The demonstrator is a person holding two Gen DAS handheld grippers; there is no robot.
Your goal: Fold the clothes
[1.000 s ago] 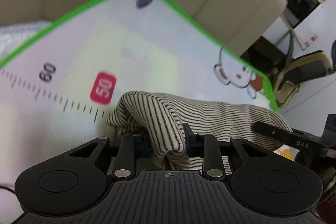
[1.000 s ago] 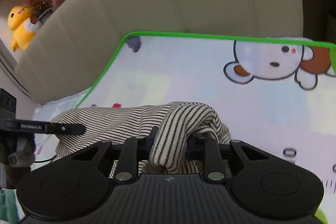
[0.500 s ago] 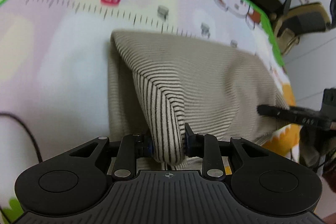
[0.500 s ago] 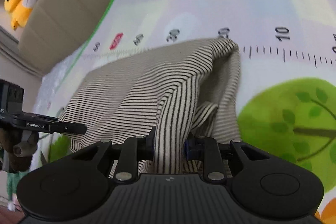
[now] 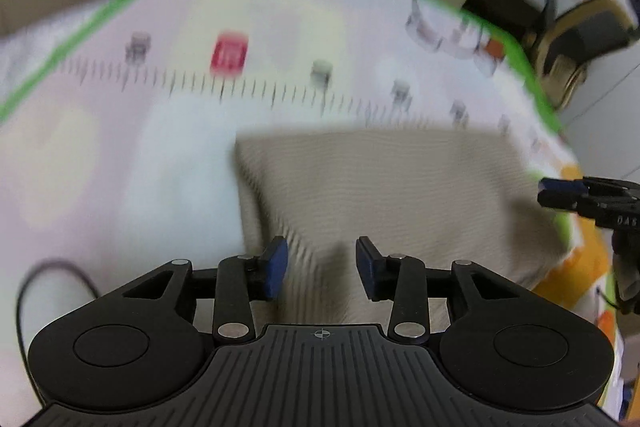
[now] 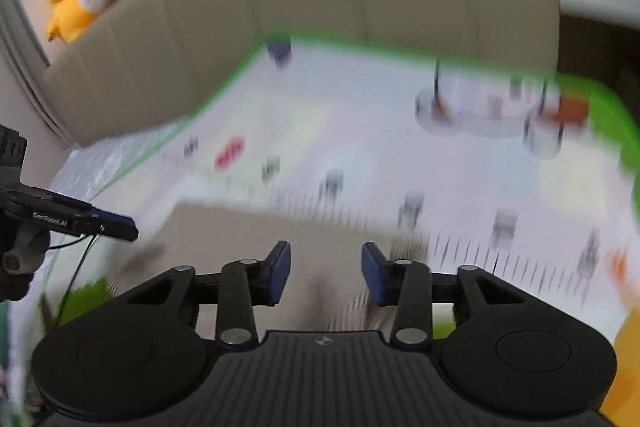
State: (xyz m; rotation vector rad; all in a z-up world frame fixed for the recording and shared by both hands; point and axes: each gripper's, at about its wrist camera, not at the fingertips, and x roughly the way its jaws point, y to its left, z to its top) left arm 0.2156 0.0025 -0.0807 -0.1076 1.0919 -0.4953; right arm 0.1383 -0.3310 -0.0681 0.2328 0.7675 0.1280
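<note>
Left wrist view: striped garment (image 5: 392,195) lies folded on green-edged play mat (image 5: 160,147), below printed ruler marks. Left gripper (image 5: 320,267): jaws opening, pads clear of cloth, nothing pinched. Right gripper (image 6: 324,273): likewise opening, released, garment (image 6: 260,239) beneath. Frames motion-blurred.
Risks, judged: near fold edge may catch on parting pad during withdrawal, dragging top layer askew; loose knit may spring back and undo fold; cable (image 5: 36,283) near left side may snag.
</note>
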